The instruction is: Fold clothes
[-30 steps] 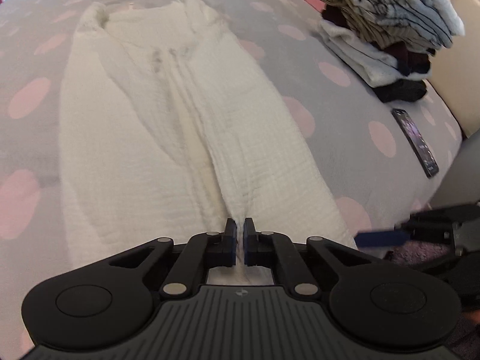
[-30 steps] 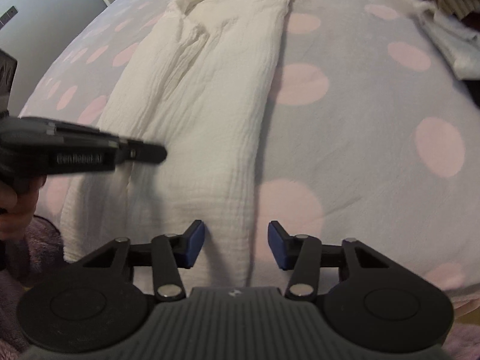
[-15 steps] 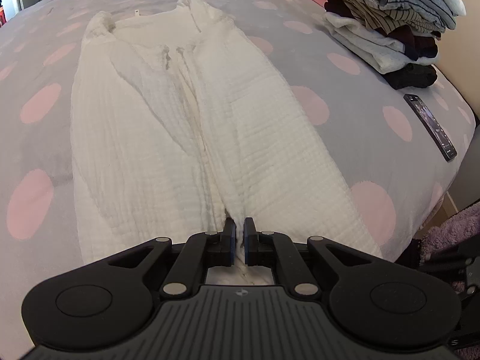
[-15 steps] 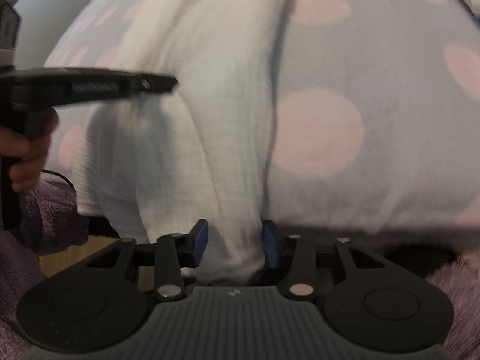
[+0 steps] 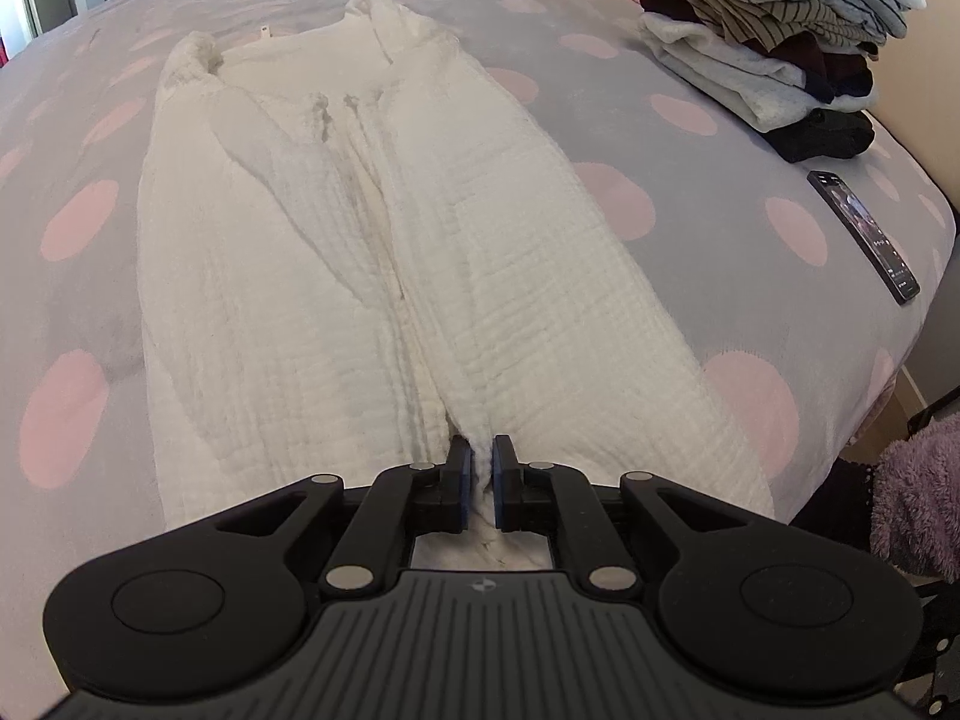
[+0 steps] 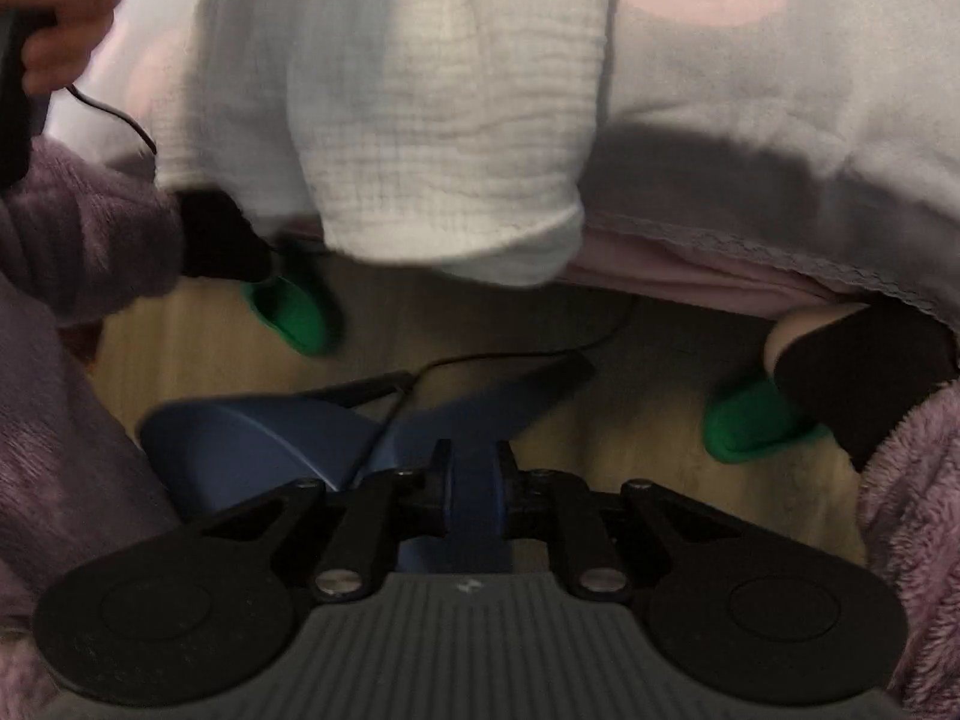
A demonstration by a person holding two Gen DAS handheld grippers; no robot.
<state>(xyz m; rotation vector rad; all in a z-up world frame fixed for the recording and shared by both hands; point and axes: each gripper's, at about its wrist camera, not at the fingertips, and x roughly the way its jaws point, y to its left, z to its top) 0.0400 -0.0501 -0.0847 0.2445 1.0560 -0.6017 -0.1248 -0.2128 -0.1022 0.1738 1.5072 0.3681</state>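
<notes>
Garment: a white crinkled garment (image 5: pixel 390 276) is laid flat on a spotted bedspread (image 5: pixel 78 222), its long axis running away from the left gripper toward the far neckline.
Hem: the near end (image 6: pixel 456 228) is draped over the bed's edge.
Left gripper (image 5: pixel 478 468): pinched on a ridge of cloth at the near hem, jaws parting slightly.
Right gripper (image 6: pixel 474 480): jaws drawn close with no cloth between them; the hem is seen above and ahead of it.
Nearer hand: judged the left, already on the fabric.
Bystanders: a folded stack (image 5: pixel 774 42) and a phone (image 5: pixel 864 237) are set well to the right.

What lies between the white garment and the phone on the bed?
Only bare dotted bedspread separates white garment from phone, seen in the left wrist view.
</notes>
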